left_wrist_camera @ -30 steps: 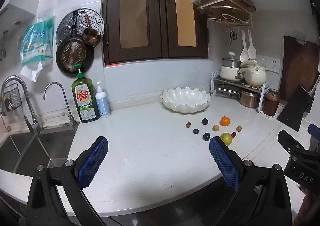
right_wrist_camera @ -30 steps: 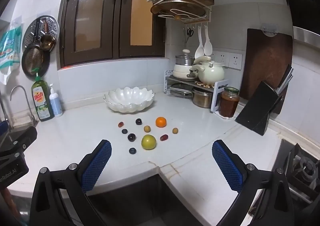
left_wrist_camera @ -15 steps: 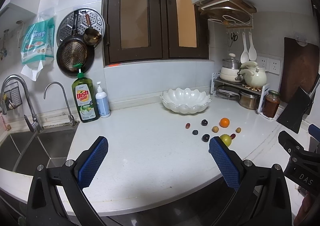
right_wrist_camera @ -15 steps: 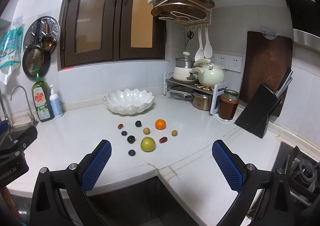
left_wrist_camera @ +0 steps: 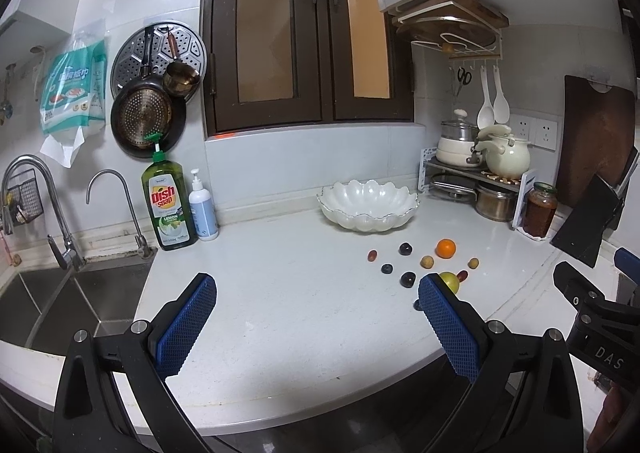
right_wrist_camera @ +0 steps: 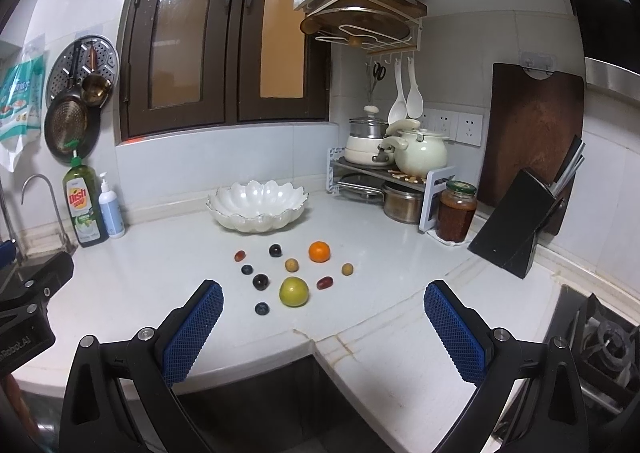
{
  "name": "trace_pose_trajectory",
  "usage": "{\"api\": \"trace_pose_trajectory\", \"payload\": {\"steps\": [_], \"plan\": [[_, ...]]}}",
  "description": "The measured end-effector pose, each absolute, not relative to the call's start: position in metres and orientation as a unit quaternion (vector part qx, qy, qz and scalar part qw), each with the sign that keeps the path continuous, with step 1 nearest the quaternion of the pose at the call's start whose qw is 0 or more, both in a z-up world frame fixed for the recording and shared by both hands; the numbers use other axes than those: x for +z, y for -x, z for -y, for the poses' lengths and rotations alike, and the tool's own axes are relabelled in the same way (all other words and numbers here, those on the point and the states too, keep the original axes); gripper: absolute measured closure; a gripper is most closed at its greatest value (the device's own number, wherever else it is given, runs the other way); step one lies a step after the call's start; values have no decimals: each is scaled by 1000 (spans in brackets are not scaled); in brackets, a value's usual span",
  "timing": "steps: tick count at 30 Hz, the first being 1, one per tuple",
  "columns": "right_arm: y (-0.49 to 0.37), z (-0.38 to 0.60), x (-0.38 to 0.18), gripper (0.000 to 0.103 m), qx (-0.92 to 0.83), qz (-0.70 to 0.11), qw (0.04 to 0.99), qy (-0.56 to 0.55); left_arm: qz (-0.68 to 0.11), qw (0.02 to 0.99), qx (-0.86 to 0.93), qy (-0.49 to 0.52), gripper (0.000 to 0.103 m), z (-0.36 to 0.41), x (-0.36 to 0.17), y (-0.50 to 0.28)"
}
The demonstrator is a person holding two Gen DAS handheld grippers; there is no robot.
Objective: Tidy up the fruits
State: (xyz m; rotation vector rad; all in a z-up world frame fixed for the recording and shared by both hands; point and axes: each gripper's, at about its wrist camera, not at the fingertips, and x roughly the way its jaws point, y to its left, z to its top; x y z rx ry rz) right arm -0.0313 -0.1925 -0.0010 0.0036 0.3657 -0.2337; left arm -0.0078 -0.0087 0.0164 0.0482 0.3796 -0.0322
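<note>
Holding both claws off the counter, nothing picked yet.
Left wrist: my left gripper (left_wrist_camera: 316, 293) jaws spread wide, empty. White bowl (left_wrist_camera: 368, 209) empty by the back wall. Orange (left_wrist_camera: 445, 248) and small fruits loose in front of the bowl; green fruit (left_wrist_camera: 452, 280) half hidden behind my finger.
Right wrist: my right gripper (right_wrist_camera: 323, 303) spread wide, empty, lined up on green fruit (right_wrist_camera: 294, 291), bowl-side of my fingertips.
Progress: zero fruit in bowl, all ten or so left.

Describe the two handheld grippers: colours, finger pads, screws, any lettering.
Both the left gripper and the right gripper have black angular frames with silver screws and two fingers faced with blue, grid-textured pads. White lettering shows on their black bodies, partly cut off. No cables or sleeves are visible.
</note>
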Motion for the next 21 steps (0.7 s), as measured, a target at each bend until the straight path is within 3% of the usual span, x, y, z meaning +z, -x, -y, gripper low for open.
{"api": "trace_pose_trajectory", "payload": {"steps": [21], "plan": [[34,195,-2,1,-121,-172,978,-1,-187,982,-20,-24,0,12,19,8]]}}
